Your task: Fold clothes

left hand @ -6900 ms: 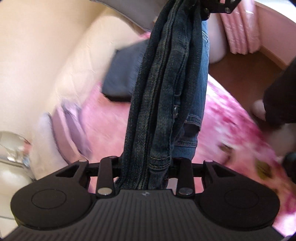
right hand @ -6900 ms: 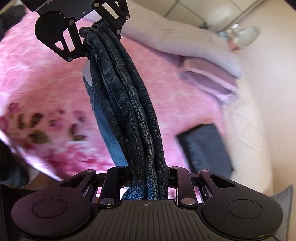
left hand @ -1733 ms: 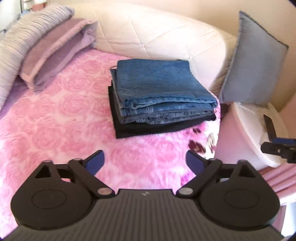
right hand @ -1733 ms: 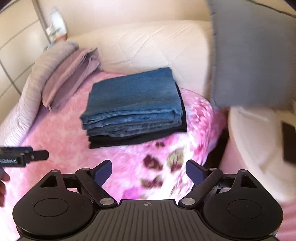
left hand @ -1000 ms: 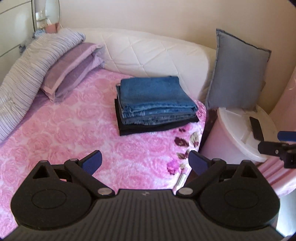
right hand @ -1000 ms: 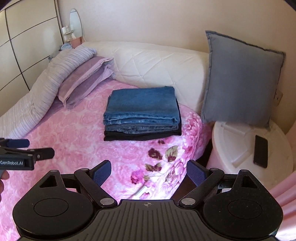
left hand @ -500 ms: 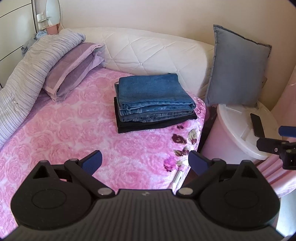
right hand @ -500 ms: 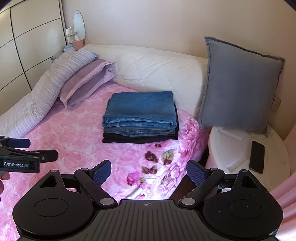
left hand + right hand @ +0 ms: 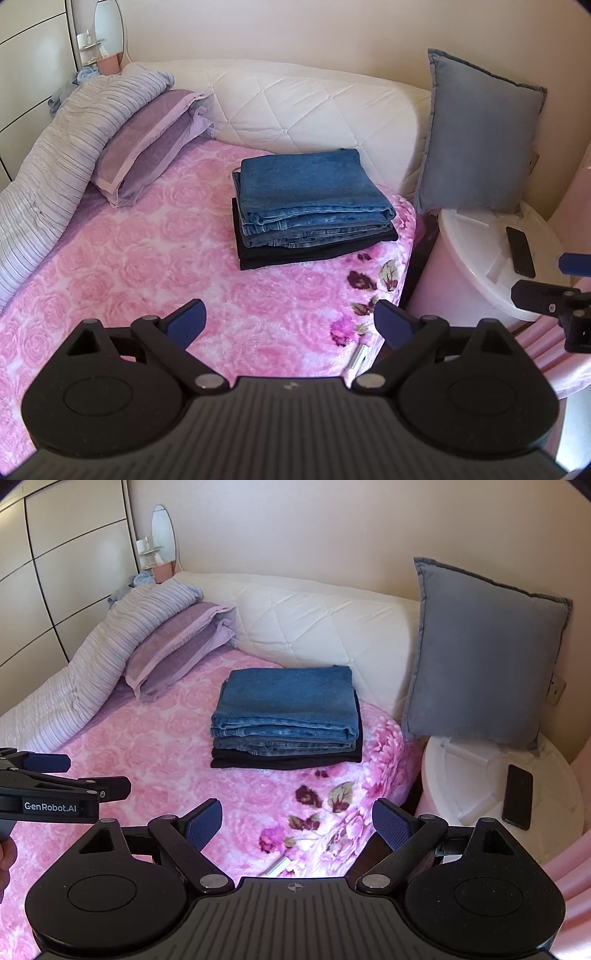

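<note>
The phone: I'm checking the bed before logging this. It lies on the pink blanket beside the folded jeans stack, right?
Not on the blanket. The phone lies on the white round container beside the bed, apart from the folded jeans stack, as the right wrist view shows.

a home bedroom: bed with pink rose blanket (image 9: 155,258), quilted white headboard (image 9: 295,99), lilac pillow (image 9: 173,642), wardrobe doors (image 9: 55,572)

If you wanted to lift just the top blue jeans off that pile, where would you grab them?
Probably at the folded jeans' near edge, where the rounded fold faces the cameras. Come in low from the front with a hand-held gripper, one finger above the fold and one slid beneath, above the darker denim below. Both are open now.
</note>
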